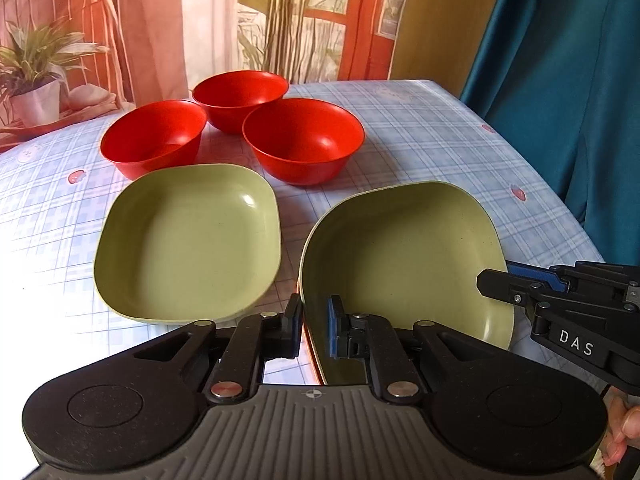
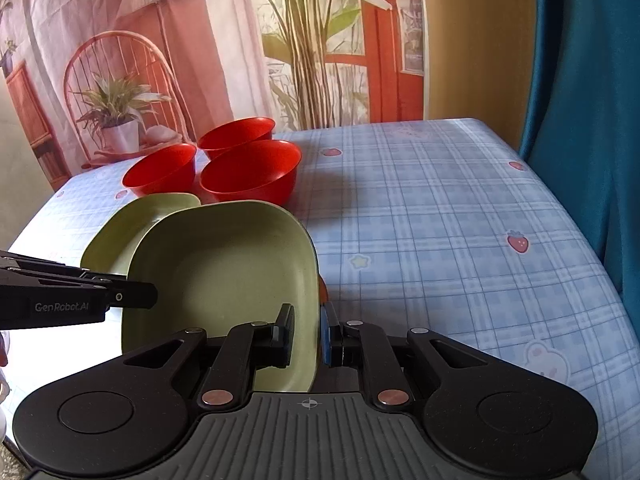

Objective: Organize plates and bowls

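Note:
A square green plate (image 1: 400, 248) (image 2: 224, 264) is held by both grippers at once. My left gripper (image 1: 315, 328) is shut on its left rim, which passes between the pads. My right gripper (image 2: 310, 334) is shut on its right rim. Each gripper shows in the other's view: the right gripper (image 1: 500, 278) at the plate's right edge, the left gripper (image 2: 150, 296) at its left edge. A thin orange edge shows under the held rim. A second green plate (image 1: 188, 244) (image 2: 116, 232) lies on the table to the left. Behind them stand three red bowls (image 1: 154, 140) (image 1: 240, 96) (image 1: 304, 140), also seen from the right wrist (image 2: 250, 172).
The table (image 2: 440, 220) has a blue checked cloth with strawberry prints; its right edge drops off beside a teal curtain (image 2: 592, 120). A printed backdrop (image 2: 200, 40) with a chair and plants hangs behind. A hand (image 1: 624, 428) grips the right tool.

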{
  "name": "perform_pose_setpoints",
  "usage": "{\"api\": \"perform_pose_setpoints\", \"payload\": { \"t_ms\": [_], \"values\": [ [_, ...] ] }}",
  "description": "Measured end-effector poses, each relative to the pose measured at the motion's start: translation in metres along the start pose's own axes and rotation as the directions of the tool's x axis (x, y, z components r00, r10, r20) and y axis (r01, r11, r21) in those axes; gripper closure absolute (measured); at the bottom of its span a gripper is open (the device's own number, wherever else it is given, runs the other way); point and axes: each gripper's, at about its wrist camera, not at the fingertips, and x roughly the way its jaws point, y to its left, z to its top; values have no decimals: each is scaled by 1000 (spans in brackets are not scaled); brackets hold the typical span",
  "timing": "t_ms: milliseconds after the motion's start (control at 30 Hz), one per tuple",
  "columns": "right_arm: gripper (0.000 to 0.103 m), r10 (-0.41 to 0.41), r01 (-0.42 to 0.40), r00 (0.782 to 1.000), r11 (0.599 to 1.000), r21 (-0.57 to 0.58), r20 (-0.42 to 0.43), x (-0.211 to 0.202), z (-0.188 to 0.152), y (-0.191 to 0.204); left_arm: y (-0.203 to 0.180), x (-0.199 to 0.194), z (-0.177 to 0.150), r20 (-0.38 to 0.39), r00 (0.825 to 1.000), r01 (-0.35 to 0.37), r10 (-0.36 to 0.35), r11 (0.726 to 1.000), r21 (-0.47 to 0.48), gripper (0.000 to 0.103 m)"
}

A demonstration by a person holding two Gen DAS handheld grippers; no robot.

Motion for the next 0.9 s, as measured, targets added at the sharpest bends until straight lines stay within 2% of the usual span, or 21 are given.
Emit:
{"api": "perform_pose_setpoints", "payload": {
  "t_ms": [167,233,267,300,533,900],
  "values": [
    [89,-12,12,1000,1000,-8,-2,-2,-3,2,0,4,1,-2,1000,3,-3,1000,2,83],
    [85,-23,23,1000,1000,-10,3,-3,-3,3,0,4,2,3,1000,-6,6,1000,5,70],
    [83,-33,33,999,999,-12,9,-4,-2,2,0,3,2,14,1000,-11,10,1000,6,58],
    [80,-41,41,999,999,-13,15,-5,-2,2,1,0,3,28,1000,-11,11,1000,6,53],
    [80,-37,38,998,999,-32,51,-9,7,5,18,-15,9,90,995,-30,32,999,-26,52],
    [80,59,-50,996,990,-134,61,15,44,51,90,-23,30,134,981,-123,141,983,-137,53]
  ]
}}
